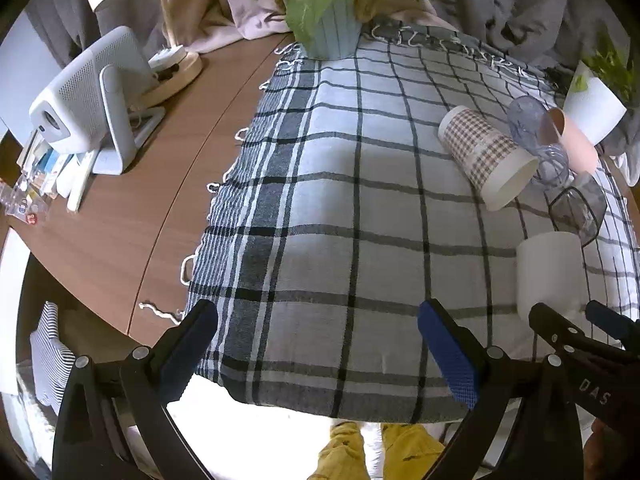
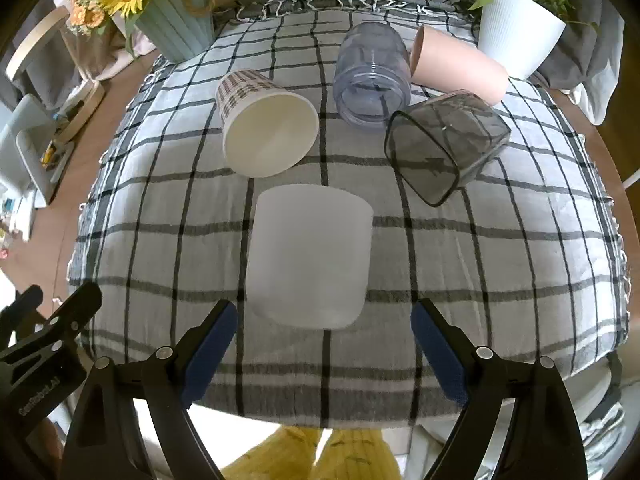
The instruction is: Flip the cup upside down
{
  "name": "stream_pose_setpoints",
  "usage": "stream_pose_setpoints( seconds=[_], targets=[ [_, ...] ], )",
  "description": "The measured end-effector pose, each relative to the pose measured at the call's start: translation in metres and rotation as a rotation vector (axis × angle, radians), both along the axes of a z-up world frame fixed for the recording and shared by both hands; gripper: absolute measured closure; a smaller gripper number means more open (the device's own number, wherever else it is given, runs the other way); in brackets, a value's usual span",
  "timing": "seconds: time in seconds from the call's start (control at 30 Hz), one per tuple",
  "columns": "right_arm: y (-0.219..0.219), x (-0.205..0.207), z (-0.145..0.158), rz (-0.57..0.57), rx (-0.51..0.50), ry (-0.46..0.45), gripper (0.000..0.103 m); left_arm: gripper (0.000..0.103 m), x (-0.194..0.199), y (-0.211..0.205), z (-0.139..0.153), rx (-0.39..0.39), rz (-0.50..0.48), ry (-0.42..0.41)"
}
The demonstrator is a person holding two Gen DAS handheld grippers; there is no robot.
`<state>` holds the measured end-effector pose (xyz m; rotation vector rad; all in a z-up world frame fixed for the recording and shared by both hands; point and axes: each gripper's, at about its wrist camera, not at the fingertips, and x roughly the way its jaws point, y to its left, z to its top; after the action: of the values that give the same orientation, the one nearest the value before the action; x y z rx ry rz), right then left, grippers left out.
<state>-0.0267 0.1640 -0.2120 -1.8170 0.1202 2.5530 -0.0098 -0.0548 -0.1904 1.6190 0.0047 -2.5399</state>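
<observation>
A plain white cup [image 2: 307, 257] stands on the checked cloth [image 2: 500, 264] just ahead of my right gripper [image 2: 324, 322], whose open jaws sit to either side of its near end without touching. Whether it stands mouth up or mouth down cannot be told. It also shows in the left wrist view [image 1: 550, 270]. My left gripper [image 1: 318, 320] is open and empty over the cloth's near left part, with the right gripper [image 1: 576, 320] beside it.
Several cups lie on their sides behind: a houndstooth paper cup [image 2: 266, 124], a clear bluish jar [image 2: 372, 76], a pink cup [image 2: 456, 66], a smoky square glass [image 2: 444, 144]. A sunflower vase [image 2: 176, 24], white plant pot [image 2: 520, 36], projector [image 1: 84, 104] and lamp base [image 1: 176, 72] stand around.
</observation>
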Motion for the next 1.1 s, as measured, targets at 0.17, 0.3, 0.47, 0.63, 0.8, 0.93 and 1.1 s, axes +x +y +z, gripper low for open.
stream_pose_setpoints(
  seconds=[0.17,0.3,0.47,0.63,0.8,0.93,1.1],
  targets=[
    [-0.005,-0.005,-0.007,0.006,-0.005,-0.008,0.015,0.001,-0.001,-0.001,-0.001,-0.005,0.005,0.006],
    [-0.005,-0.006,-0.009,-0.001,-0.002,-0.002,0.019,0.001,-0.001,-0.001,-0.002,-0.011,0.001,0.008],
    [-0.005,-0.005,-0.009,0.002,-0.017,0.006,0.032,0.001,0.001,0.001,-0.002,-0.019,-0.010,0.007],
    [-0.005,-0.002,-0.006,0.006,-0.011,0.014,0.037,0.001,0.004,0.003,0.000,-0.014,-0.019,0.010],
    [0.000,0.004,0.002,-0.004,-0.013,0.017,0.037,0.001,0.006,0.006,0.003,0.001,-0.030,0.019],
    [0.004,0.007,0.012,0.002,-0.012,0.026,0.037,0.001,0.006,0.010,0.005,0.022,-0.038,0.023],
    [0.009,0.005,0.019,0.007,-0.014,0.020,0.037,0.001,0.004,0.011,0.005,0.047,-0.040,0.024]
  ],
)
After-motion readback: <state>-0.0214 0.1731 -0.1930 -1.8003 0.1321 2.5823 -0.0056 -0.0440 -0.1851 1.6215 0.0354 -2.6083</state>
